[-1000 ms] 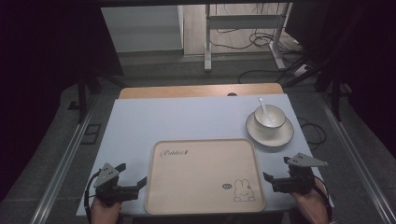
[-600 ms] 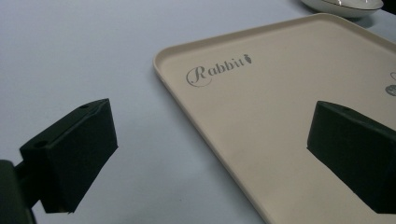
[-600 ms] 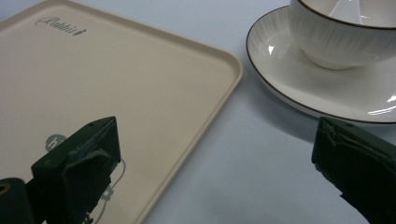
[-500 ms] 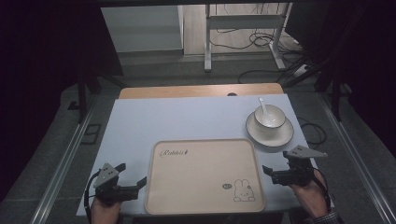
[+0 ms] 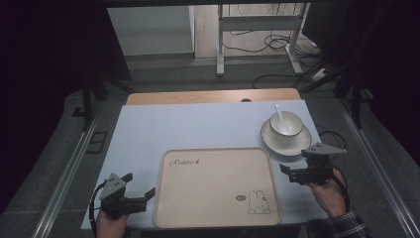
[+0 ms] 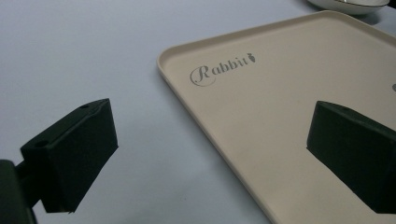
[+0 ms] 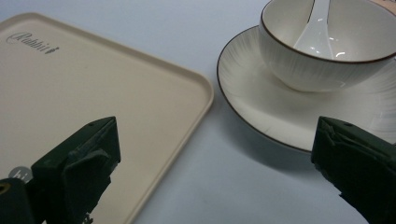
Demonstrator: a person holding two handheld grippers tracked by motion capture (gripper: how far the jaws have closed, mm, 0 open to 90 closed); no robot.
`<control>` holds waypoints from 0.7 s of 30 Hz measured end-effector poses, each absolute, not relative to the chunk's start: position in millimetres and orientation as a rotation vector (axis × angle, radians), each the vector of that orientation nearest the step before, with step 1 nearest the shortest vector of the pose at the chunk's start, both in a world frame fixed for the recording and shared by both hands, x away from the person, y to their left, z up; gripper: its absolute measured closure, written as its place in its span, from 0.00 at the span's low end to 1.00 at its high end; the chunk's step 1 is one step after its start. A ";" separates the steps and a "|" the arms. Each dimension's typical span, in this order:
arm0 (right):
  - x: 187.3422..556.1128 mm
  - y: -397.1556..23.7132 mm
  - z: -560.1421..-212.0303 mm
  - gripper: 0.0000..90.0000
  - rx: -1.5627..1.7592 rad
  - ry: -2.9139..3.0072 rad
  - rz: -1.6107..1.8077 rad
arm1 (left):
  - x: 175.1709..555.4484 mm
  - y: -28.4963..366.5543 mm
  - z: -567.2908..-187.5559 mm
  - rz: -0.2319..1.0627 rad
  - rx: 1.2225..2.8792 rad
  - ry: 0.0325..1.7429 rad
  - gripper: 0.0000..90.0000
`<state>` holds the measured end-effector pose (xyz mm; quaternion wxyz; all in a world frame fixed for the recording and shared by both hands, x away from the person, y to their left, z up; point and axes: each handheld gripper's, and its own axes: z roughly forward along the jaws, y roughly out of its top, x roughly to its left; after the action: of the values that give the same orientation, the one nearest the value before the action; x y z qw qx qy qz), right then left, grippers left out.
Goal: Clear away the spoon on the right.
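A beige tray (image 5: 218, 173) printed with "Rabbit" and a small rabbit lies flat at the front middle of the pale table. To its right rear a white bowl (image 5: 286, 125) with a white spoon (image 5: 279, 113) in it sits on a white plate (image 5: 270, 140). My left gripper (image 5: 139, 187) stands open at the tray's front left corner, its jaws straddling the tray's left edge (image 6: 196, 112). My right gripper (image 5: 286, 171) is open just right of the tray, in front of the plate. In the right gripper view the plate (image 7: 261, 102) and bowl (image 7: 322, 51) lie just ahead between the jaws.
The table (image 5: 188, 129) has a wooden strip (image 5: 213, 96) along its far edge. Beyond it are a dark floor, cables and a metal stand (image 5: 220, 44). Rails run along both sides of the table.
My right gripper has moved forward and slightly left, closer to the plate and bowl. The left gripper has stayed put.
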<state>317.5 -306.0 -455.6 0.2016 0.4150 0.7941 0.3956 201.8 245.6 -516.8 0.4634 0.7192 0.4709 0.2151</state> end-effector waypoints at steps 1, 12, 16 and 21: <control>317.5 -306.0 -455.6 0.01 1.159 2.218 1.105 | 201.8 245.6 -516.9 0.529 1.767 1.158 0.02; 340.9 -302.6 -447.4 0.02 1.163 2.214 1.078 | 202.1 245.6 -517.1 0.529 1.767 1.161 0.02; 349.8 -302.0 -443.6 0.02 1.163 2.205 1.074 | 202.1 245.9 -517.1 0.528 1.765 1.162 0.02; 359.1 -300.7 -439.7 0.03 1.179 2.197 1.077 | 202.1 245.9 -517.2 0.527 1.765 1.163 0.02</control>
<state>359.1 -300.7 -439.7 0.2111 0.4242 0.7907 0.3876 202.1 245.9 -517.2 0.4633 0.7180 0.4731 0.2144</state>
